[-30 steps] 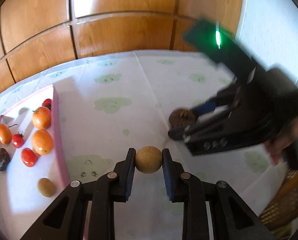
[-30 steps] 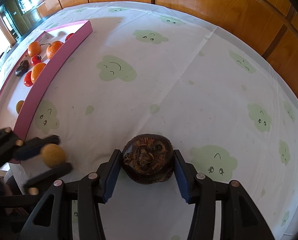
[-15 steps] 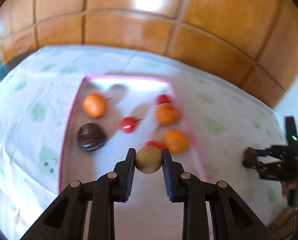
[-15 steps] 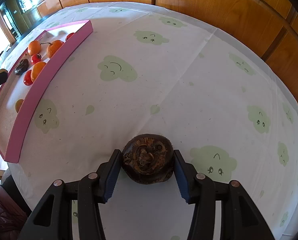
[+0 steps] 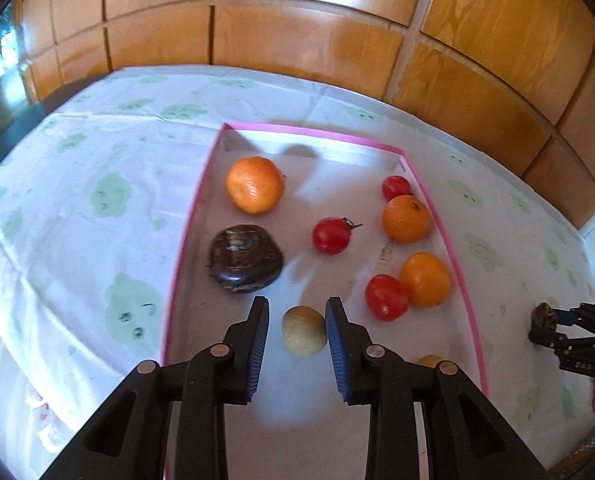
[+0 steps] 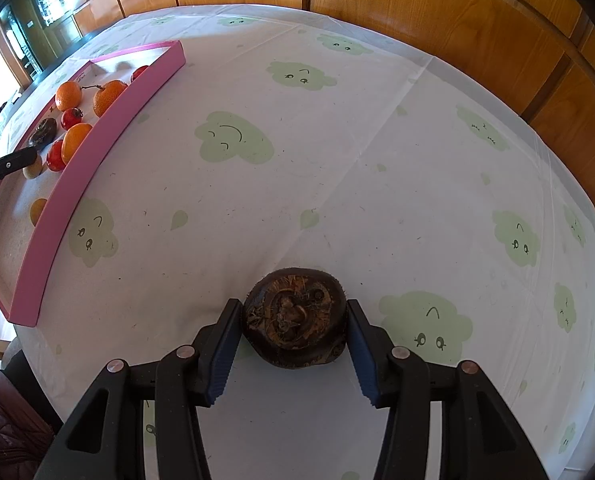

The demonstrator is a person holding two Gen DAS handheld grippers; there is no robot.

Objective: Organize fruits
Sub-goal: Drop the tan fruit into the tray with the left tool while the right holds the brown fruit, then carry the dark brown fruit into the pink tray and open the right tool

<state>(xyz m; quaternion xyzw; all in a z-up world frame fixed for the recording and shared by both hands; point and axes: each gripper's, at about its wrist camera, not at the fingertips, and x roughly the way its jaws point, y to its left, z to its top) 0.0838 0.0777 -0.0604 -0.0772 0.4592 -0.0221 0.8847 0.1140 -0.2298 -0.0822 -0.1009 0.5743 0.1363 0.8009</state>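
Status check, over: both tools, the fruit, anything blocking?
Left tool opening, small tan fruit between its pads, inside the pink tray. Right tool shut on the dark brown fruit, outside the tray. Nothing blocking.

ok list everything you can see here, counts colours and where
pink tray: one, pink rim, on the table
oranges: three, orange, in the tray
tomatoes: three, red, in the tray
dark brown fruit: one in the tray; another outside it on the cloth
tan round fruit: one between the left jaws; a second mostly hidden near the tray's right rim
tablecloth: white with green clouds
wood panelling: brown, behind the table
left gripper: jaws opening around the tan fruit
right gripper: jaws clamped on the dark fruit
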